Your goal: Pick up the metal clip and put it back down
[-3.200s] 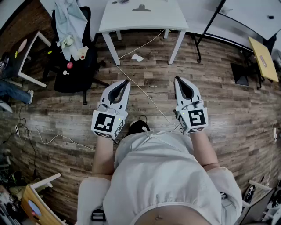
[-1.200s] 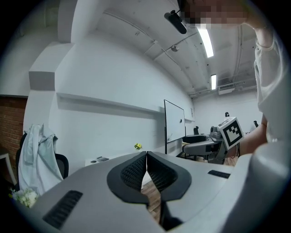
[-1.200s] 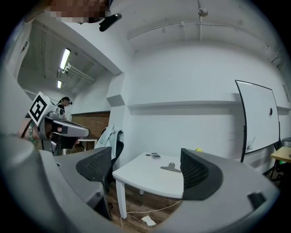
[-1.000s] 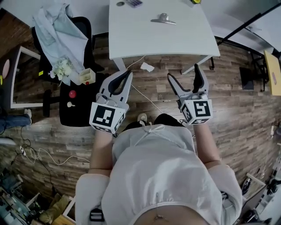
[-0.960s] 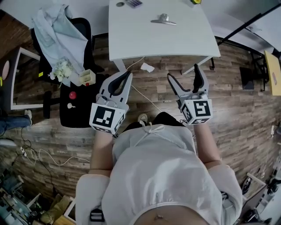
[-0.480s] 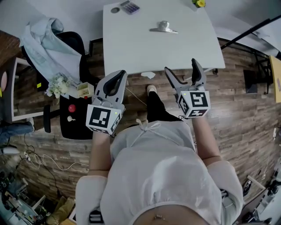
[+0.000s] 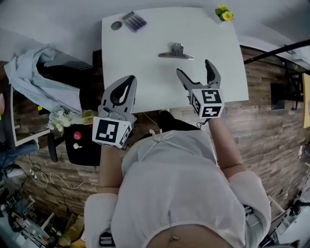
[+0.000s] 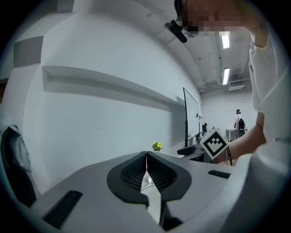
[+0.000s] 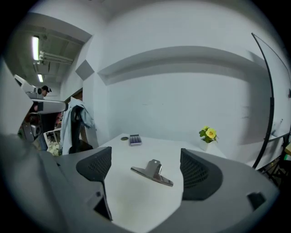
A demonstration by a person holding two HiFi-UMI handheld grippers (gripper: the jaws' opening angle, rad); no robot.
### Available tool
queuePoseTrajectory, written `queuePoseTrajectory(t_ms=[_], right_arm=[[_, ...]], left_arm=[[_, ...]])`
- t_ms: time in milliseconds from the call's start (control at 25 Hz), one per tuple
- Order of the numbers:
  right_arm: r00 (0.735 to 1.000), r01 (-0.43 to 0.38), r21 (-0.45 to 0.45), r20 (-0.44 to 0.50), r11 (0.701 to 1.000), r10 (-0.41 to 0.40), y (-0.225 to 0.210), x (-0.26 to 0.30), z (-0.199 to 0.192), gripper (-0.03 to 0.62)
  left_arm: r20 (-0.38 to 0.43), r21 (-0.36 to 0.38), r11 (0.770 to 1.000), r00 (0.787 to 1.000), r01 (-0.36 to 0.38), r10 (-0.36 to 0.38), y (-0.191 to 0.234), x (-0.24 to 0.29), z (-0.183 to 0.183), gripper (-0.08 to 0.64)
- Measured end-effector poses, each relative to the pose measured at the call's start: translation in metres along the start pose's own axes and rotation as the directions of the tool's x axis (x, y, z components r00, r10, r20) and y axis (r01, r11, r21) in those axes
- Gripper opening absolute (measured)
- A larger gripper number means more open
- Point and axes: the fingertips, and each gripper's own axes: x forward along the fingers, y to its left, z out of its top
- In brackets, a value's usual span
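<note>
Your right gripper hangs over the near part of the white table with its jaws spread wide and nothing between them. In the right gripper view the clip shows in the gap between the two jaws, but farther out on the tabletop, and neither jaw touches it. It lies flat near the middle of the table, with its long silver blade crosswise to you and its handle toward the far side. From the head view the clip sits just beyond your right gripper's tips, a little to their left. Your left gripper is over the table's near left edge, and its jaws are pressed together along their whole length. The left gripper view shows them holding nothing. It stays well to the left of the clip. At the far left corner of the table lie a calculator and a small round object just beside it. A yellow flower stands at the far right corner. To your left, off the table, a pale jacket is draped over a dark chair on the wood floor.
</note>
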Motion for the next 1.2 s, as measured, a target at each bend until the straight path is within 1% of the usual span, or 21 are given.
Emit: queuePoseTrajectory(t_ms=[160,360,480,560,640,720,840,1000,1080,1120,1200], right_arm=[[0.995,-0.009,0.042,-0.095,0.999,0.013,-0.022,0.053,-0.018,0.469],[0.979,-0.017,0.108,-0.198,0.994,0.038,-0.035,0.100,-0.040,0.468],[0.962,0.000,0.159,-0.270,0.987,0.043,-0.037,0.123,-0.059,0.457],[0.949,0.016,0.197,-0.313,0.980,0.047,-0.037,0.138,-0.070,0.434],[0.935,0.042,0.227,-0.353,0.973,0.042,-0.038,0.151,-0.082,0.396],[0.921,0.074,0.244,-0.388,0.967,0.027,-0.038,0.162,-0.091,0.388],[0.900,0.113,0.248,-0.435,0.962,0.007,-0.040,0.177,-0.105,0.390],[0.864,0.155,0.245,-0.503,0.957,-0.011,-0.038,0.194,-0.123,0.390],[0.849,0.181,0.225,-0.527,0.957,-0.036,-0.037,0.197,-0.128,0.377],[0.841,0.196,0.210,-0.538,0.958,-0.054,-0.038,0.197,-0.130,0.356],[0.826,0.222,0.184,-0.557,0.958,-0.084,-0.038,0.197,-0.131,0.360]], left_arm=[[-0.032,-0.027,1.000,0.999,-0.003,0.002,0.021,0.050,-0.013,0.020],[-0.061,-0.066,0.998,0.998,-0.019,0.015,0.036,0.088,-0.025,0.020],[-0.092,-0.078,0.997,0.996,-0.026,0.019,0.044,0.099,-0.034,0.020],[-0.104,-0.084,0.996,0.994,-0.034,0.025,0.050,0.105,-0.039,0.020],[-0.112,-0.092,0.995,0.993,-0.040,0.030,0.057,0.109,-0.043,0.020],[-0.123,-0.100,0.994,0.992,-0.041,0.029,0.062,0.113,-0.050,0.020],[-0.137,-0.107,0.994,0.990,-0.033,0.018,0.066,0.119,-0.059,0.020],[-0.167,-0.114,0.993,0.986,-0.013,-0.006,0.072,0.126,-0.072,0.020],[-0.177,-0.128,0.992,0.984,-0.003,-0.020,0.077,0.127,-0.076,0.020],[-0.178,-0.133,0.991,0.984,0.002,-0.026,0.080,0.128,-0.078,0.020],[-0.187,-0.137,0.991,0.982,0.008,-0.034,0.085,0.129,-0.080,0.020]])
